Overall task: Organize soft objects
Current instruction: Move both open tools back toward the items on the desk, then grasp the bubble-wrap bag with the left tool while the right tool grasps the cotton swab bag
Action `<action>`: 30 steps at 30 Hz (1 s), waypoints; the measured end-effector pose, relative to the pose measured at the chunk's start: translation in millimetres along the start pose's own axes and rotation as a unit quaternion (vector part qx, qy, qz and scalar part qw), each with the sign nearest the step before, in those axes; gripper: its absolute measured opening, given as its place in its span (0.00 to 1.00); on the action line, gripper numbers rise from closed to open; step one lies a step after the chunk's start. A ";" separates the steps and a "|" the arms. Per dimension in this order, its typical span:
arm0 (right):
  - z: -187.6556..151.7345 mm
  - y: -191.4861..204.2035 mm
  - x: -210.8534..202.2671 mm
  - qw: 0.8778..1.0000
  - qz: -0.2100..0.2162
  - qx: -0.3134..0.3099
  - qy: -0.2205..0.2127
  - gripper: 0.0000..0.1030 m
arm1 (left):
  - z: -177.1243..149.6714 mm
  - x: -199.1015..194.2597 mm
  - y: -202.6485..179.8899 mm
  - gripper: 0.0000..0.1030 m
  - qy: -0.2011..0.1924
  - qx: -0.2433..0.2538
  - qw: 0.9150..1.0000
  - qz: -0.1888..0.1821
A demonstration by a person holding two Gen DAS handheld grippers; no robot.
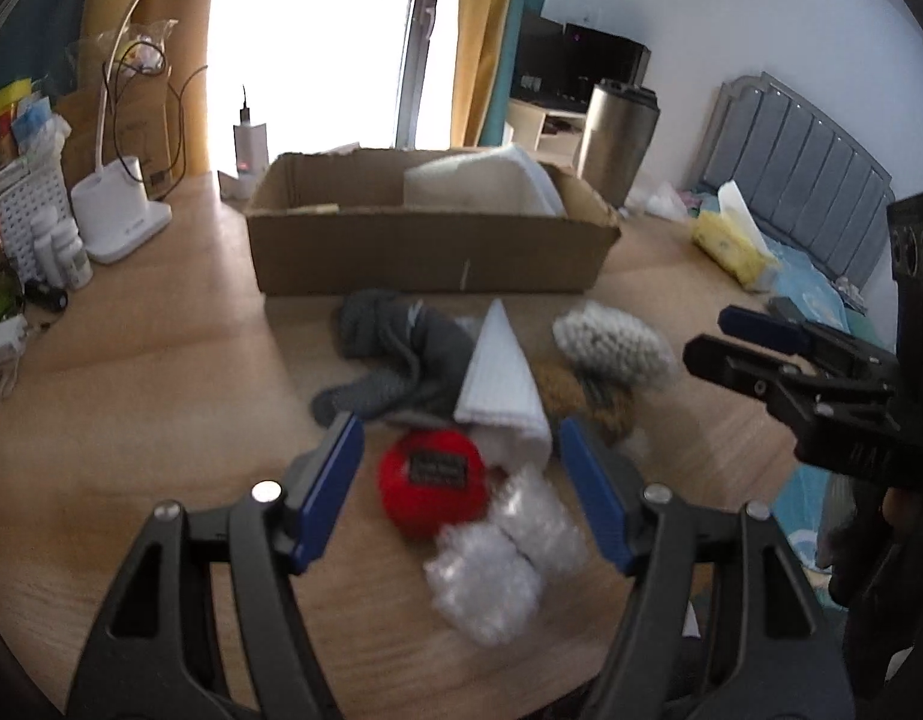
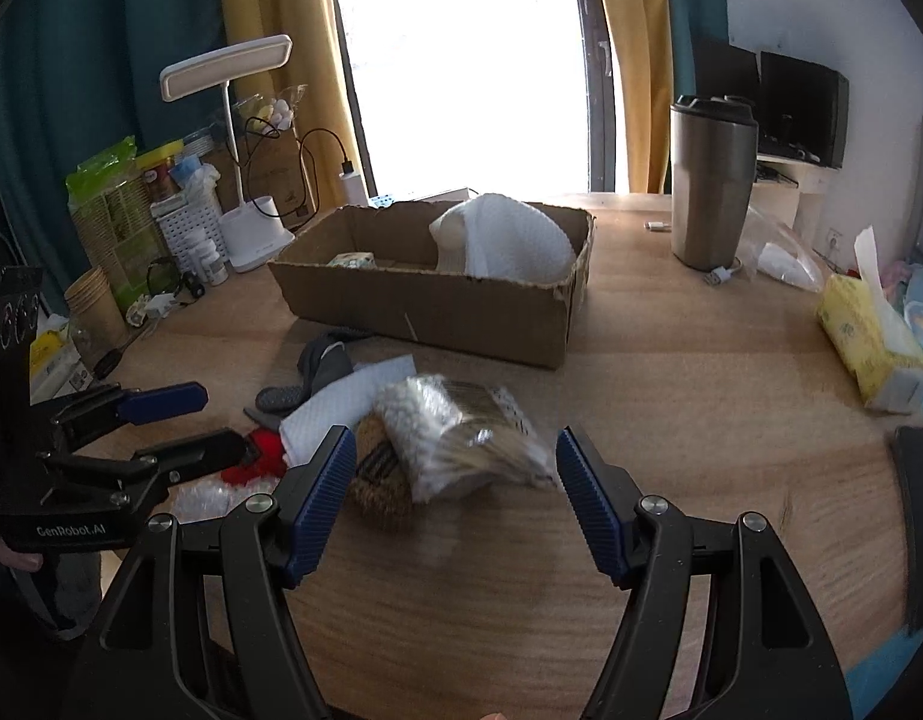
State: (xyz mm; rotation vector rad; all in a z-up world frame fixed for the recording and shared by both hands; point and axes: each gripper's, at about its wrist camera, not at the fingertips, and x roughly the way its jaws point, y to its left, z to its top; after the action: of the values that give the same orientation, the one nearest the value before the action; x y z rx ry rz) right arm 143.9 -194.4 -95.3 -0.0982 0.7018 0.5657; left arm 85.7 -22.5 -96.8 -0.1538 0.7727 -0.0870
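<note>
Left wrist view: left gripper jaws spread wide, nothing between the pads. It hovers over a pile of soft items on the wooden table. Red yarn ball with a dark label lies just ahead between the fingers; crumpled bubble wrap touches its right side. Beyond: folded white cloth, grey knit socks to its left, grey-white knitted piece to its right. Cardboard box stands behind the pile, a white bundle inside at its right end. Right gripper enters from the right, fingers apart.

Right wrist view: right gripper jaws wide apart, holding nothing. Plastic-wrapped bundle lies ahead between the fingers, resting on a brown woven item. Left gripper is at left, open, above the red yarn. Steel tumbler stands right of the box; yellow tissue pack sits near the table's right edge.
</note>
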 end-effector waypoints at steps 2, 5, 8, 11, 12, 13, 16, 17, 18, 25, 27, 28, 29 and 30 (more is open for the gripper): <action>-4.4 -0.2 -1.6 1.000 0.001 0.003 -0.001 0.70 | -4.8 0.3 -1.4 0.68 0.006 0.000 1.000 -0.002; -10.5 -0.5 -4.1 1.000 0.002 0.007 -0.002 0.70 | -11.6 1.7 -4.5 0.68 0.017 0.002 1.000 -0.005; -15.0 -1.1 -6.4 1.000 0.002 0.011 -0.004 0.70 | -16.3 3.6 -8.1 0.68 0.026 0.005 1.000 -0.006; -17.2 -2.2 -9.1 1.000 0.002 0.014 -0.007 0.70 | -19.0 7.3 -11.7 0.68 0.036 0.007 0.999 -0.008; -17.5 -3.0 -9.7 1.000 0.001 0.015 -0.008 0.70 | -20.0 9.2 -13.1 0.68 0.041 0.008 0.999 -0.009; -17.5 -3.4 -10.2 1.000 0.001 0.015 -0.008 0.70 | -21.4 10.9 -14.5 0.68 0.045 0.009 0.999 -0.010; -18.3 -5.4 -11.3 1.000 0.000 0.018 -0.010 0.70 | -24.1 13.2 -18.0 0.68 0.050 0.015 0.999 -0.008; -18.9 -6.3 -11.7 1.000 0.000 0.019 -0.010 0.70 | -24.8 13.6 -19.0 0.68 0.051 0.019 0.998 -0.007; -19.3 -6.9 -12.1 1.000 0.001 0.020 -0.011 0.70 | -25.3 13.8 -20.5 0.67 0.051 0.025 0.998 -0.004; -20.6 -8.8 -10.0 1.000 0.001 0.025 -0.009 0.70 | -28.1 13.7 -22.1 0.55 0.056 0.040 0.998 -0.009; -20.6 -8.1 -9.3 1.000 0.001 0.025 -0.008 0.70 | -28.5 11.7 -21.6 0.51 0.055 0.041 0.998 -0.011; -20.5 -7.8 -9.0 1.000 0.001 0.024 -0.008 0.70 | -28.5 10.1 -21.3 0.51 0.053 0.041 0.998 -0.012; -20.4 -7.7 -8.9 1.000 0.001 0.024 -0.007 0.70 | -28.4 8.1 -20.8 0.50 0.051 0.040 0.998 -0.013; -20.4 -7.3 -8.3 1.000 0.002 0.023 -0.008 0.70 | -27.9 6.4 -20.5 0.50 0.048 0.039 0.998 -0.013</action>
State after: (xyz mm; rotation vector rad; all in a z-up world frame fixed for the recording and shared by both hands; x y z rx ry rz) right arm 130.7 -209.9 -106.3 -0.0496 0.6998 0.5523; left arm 70.3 -46.5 -117.5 -0.0854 0.8626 -0.1512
